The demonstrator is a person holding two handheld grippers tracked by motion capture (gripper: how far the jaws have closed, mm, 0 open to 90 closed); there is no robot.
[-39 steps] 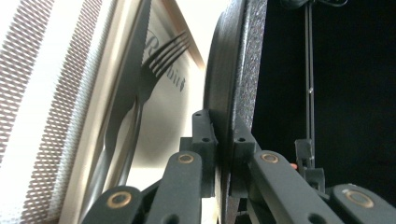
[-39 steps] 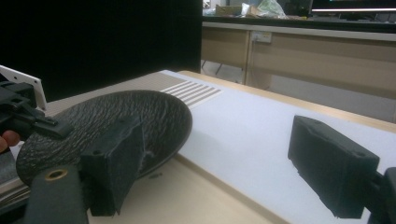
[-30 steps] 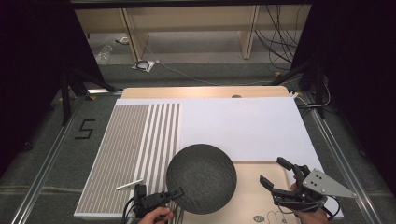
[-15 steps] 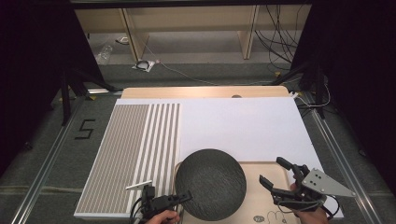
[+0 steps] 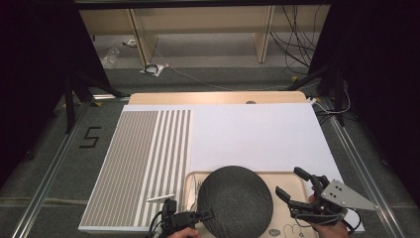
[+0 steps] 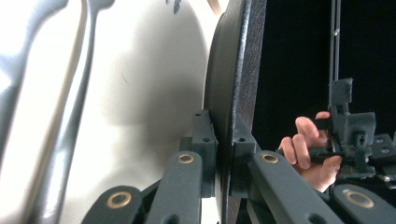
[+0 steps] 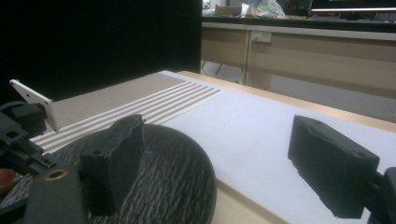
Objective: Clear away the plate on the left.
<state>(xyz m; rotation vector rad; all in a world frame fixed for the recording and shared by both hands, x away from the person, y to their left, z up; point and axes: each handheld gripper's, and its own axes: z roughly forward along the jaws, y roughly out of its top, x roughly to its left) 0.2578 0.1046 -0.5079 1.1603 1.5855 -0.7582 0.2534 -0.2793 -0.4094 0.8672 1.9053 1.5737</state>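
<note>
One dark round plate [image 5: 236, 201] over tray [image 5: 293, 182], gripped by left tool [image 5: 207, 215]

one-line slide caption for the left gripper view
Left gripper clamped on the rim of a dark round plate above a cream tray.

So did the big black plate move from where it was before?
Yes. The black plate, clamped at its rim by the left gripper, has slid rightward over the tray, further from the striped mat.
</note>
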